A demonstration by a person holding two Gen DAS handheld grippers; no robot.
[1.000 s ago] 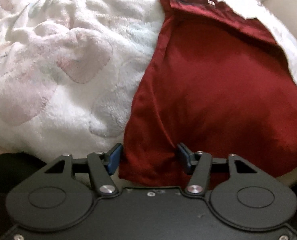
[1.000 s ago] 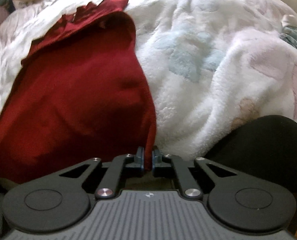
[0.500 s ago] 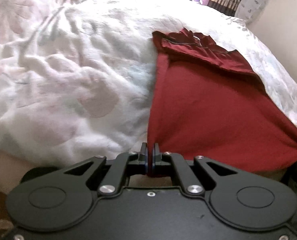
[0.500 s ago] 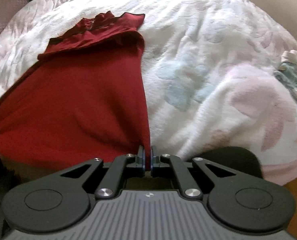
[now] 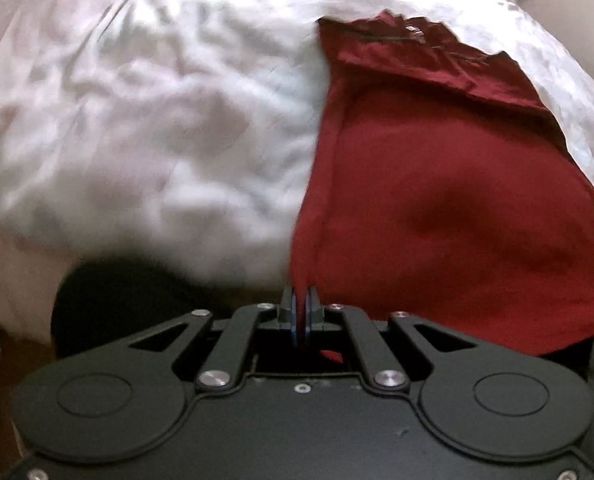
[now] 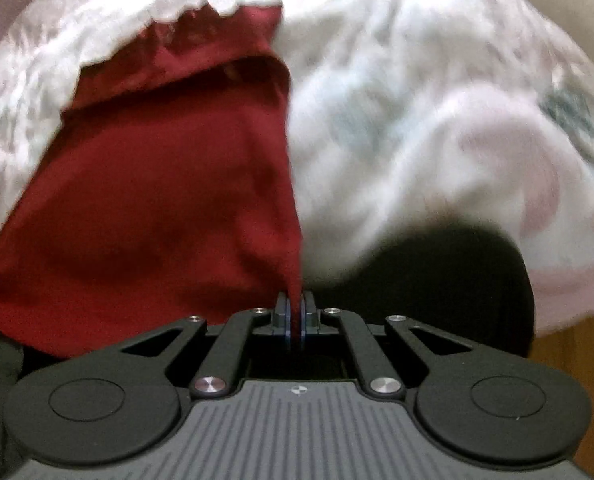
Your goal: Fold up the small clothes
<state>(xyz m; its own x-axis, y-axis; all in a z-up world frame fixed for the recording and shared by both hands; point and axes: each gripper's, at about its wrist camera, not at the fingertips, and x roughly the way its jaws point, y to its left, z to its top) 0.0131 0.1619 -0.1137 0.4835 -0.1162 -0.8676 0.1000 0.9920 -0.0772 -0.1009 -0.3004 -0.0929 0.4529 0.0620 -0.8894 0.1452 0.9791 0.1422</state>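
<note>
Left wrist view shows the left tongs (image 5: pixel 301 312) clamped on the near left corner of a dark red garment (image 5: pixel 437 208), which fills the right half of the frame on a white fleecy blanket (image 5: pixel 157 120) covering the bed. Right wrist view has the right tongs (image 6: pixel 295 318) pinched on its opposite near corner (image 6: pixel 157 200); the cloth lies mostly smooth, blurred, its far end rumpled into a folded band.

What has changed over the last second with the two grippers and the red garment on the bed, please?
The left gripper, open around the near hem a second ago, has shut on the red garment's near left corner. Both views have since shifted and blurred, so the grippers are moving with the cloth. The right gripper stays clamped on the near right corner, and the garment's far end still lies on the white blanket.
</note>
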